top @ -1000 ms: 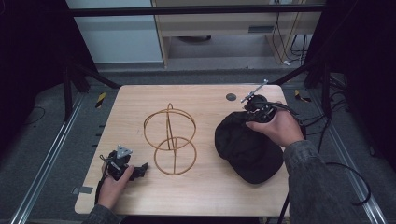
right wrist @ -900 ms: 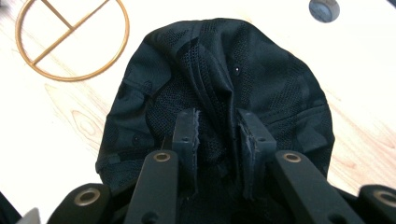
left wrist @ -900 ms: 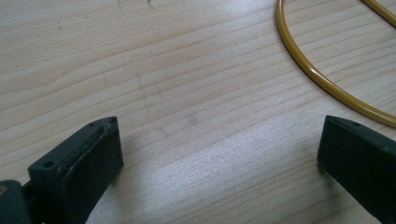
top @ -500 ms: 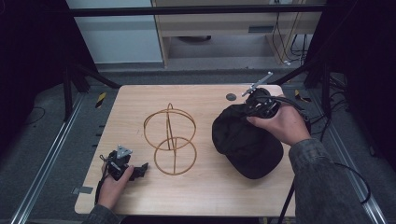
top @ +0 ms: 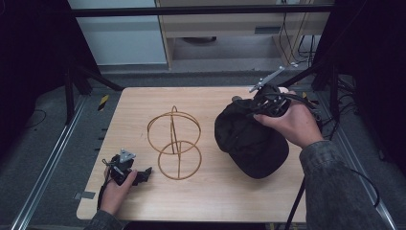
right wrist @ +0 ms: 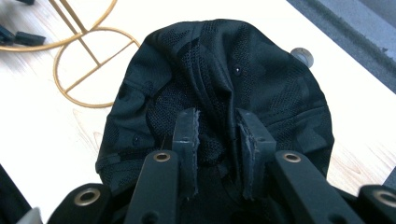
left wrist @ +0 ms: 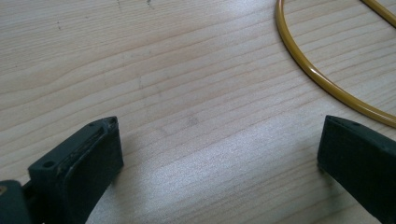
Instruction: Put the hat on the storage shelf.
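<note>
black mesh cap (top: 249, 141) with a faint tonal camo print, mustard-gold wire stand (top: 173, 143), pale wood-grain table (top: 215, 201), black grippers

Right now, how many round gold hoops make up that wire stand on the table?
2: an upright hoop toward the table's middle, and a flat base hoop lying on the wood nearer the person, joined by a straight rod.

Wooden table (top: 206, 201), wire stand (top: 173, 143), black cap (top: 249, 139)

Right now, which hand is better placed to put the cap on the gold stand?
Right. The right gripper is shut on the cap, pinching its fabric beside the stand. The left gripper is open over bare table, holding nothing.
</note>
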`<move>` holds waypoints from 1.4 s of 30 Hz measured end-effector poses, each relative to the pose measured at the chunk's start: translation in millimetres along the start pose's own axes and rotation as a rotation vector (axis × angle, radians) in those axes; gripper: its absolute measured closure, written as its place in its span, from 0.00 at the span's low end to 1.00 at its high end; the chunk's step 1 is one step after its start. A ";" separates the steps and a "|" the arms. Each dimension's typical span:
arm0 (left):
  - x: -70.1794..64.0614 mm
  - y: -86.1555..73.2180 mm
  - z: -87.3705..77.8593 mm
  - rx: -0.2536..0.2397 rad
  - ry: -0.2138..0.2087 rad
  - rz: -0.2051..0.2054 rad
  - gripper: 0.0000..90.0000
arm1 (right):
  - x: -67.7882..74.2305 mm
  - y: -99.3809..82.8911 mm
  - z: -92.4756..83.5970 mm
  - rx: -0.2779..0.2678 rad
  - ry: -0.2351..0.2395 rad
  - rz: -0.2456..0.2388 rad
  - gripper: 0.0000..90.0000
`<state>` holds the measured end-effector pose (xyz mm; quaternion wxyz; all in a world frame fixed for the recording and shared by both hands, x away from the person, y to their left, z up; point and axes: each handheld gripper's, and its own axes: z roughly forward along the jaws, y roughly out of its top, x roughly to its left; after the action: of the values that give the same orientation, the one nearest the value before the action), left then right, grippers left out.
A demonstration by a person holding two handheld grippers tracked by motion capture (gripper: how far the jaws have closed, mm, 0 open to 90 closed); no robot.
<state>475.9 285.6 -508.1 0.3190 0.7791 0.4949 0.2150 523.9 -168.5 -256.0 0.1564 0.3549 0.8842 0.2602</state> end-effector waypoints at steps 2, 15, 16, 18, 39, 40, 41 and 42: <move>0.0 0.0 0.0 0.000 0.000 0.000 0.00 | 1.2 2.6 -5.6 -0.012 -0.007 -0.010 0.79; 0.0 -0.1 -0.1 0.000 -0.001 0.001 0.00 | 6.4 10.8 -21.9 -0.065 -0.004 -0.030 0.79; 0.0 -0.1 -0.1 0.000 -0.001 0.001 0.00 | 7.3 11.2 -23.0 -0.067 -0.006 -0.033 0.79; 0.0 -0.1 -0.1 0.000 -0.001 0.001 0.00 | 9.1 12.1 -25.6 -0.077 -0.005 -0.039 0.79; 0.2 0.1 0.1 0.000 -0.002 0.003 0.00 | 27.8 11.5 -54.9 -0.226 0.023 -0.100 0.79; 0.2 0.1 0.1 0.000 -0.002 0.003 0.00 | 27.6 12.1 -56.0 -0.226 0.023 -0.102 0.79; 0.2 0.1 0.1 0.000 -0.002 0.003 0.00 | 28.0 12.8 -56.5 -0.228 0.021 -0.100 0.79; 0.2 0.0 0.1 0.000 -0.003 0.003 0.00 | 28.1 13.5 -57.2 -0.231 0.020 -0.105 0.79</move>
<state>476.1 285.8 -508.2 0.3195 0.7802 0.4932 0.2145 485.2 -160.3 -204.2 0.2009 0.2853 0.8673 0.3551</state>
